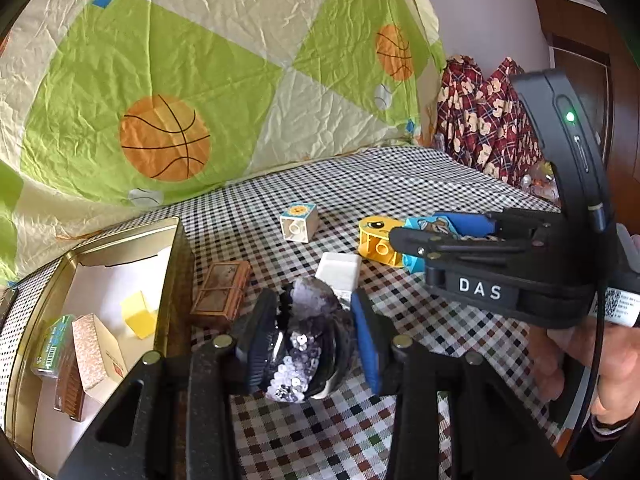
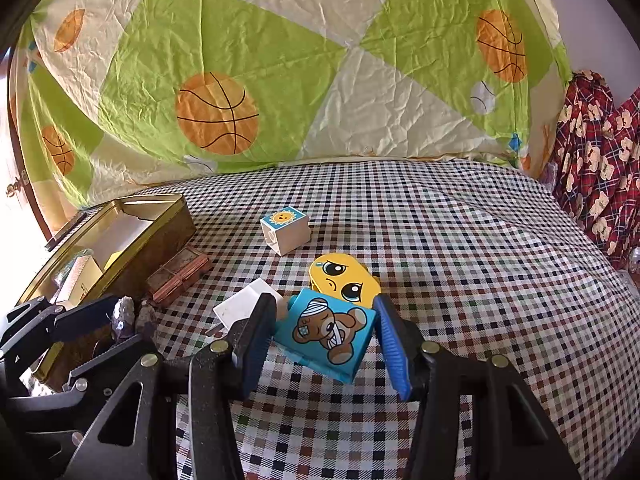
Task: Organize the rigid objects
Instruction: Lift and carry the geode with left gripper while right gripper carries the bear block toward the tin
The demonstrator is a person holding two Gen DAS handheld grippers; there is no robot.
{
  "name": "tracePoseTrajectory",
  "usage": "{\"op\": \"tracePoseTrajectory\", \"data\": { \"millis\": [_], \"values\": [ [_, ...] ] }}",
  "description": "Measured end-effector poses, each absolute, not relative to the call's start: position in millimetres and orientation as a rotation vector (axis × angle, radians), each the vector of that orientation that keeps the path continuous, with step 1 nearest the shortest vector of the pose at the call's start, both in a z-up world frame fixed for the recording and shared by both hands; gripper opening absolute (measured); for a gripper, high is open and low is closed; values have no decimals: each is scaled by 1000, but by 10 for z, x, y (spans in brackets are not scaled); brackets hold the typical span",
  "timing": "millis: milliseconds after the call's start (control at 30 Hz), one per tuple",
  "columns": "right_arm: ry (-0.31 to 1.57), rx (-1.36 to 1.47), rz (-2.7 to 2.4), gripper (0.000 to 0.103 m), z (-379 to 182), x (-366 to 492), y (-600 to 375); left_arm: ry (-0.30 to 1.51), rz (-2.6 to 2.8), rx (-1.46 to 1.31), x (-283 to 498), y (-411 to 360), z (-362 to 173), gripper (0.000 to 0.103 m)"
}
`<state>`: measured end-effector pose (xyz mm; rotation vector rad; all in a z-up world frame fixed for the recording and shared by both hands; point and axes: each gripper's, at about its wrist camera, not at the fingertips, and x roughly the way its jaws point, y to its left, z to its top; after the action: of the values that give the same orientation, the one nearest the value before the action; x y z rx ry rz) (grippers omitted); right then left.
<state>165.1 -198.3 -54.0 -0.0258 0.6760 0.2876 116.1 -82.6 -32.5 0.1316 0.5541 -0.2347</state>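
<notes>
My left gripper (image 1: 314, 300) is shut on a purple and silver sequined object (image 1: 304, 344), held just above the checked cloth beside the gold tin (image 1: 176, 264). In the right wrist view that gripper (image 2: 128, 324) and the sequined object (image 2: 124, 314) show at the lower left. My right gripper (image 2: 324, 304) is shut on a blue block with a bandaged bear picture (image 2: 328, 332). From the left wrist view the right gripper (image 1: 404, 248) comes in from the right with the blue block (image 1: 424, 226). A yellow face block (image 2: 344, 280) lies just behind it.
A white block with a sun picture (image 2: 286, 230) stands mid-table. A flat white box (image 2: 244, 306) and a small brown box (image 2: 178, 276) lie near the tin, which holds several small boxes. A basketball-print quilt (image 2: 280, 80) rises behind; red bear-print fabric (image 2: 600, 160) hangs at right.
</notes>
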Motion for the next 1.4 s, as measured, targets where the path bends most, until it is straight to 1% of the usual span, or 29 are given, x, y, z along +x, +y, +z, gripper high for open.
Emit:
{"op": "tracePoseTrajectory", "data": {
  "millis": [300,1400],
  "values": [
    [617,-39,298,53,-467,1557,-1963,493,-211,94,1077,-726,-267,37],
    [454,-42,320,53,-308,1297,-1959,354,-149,39,853,-564,-160,37]
  ]
}}
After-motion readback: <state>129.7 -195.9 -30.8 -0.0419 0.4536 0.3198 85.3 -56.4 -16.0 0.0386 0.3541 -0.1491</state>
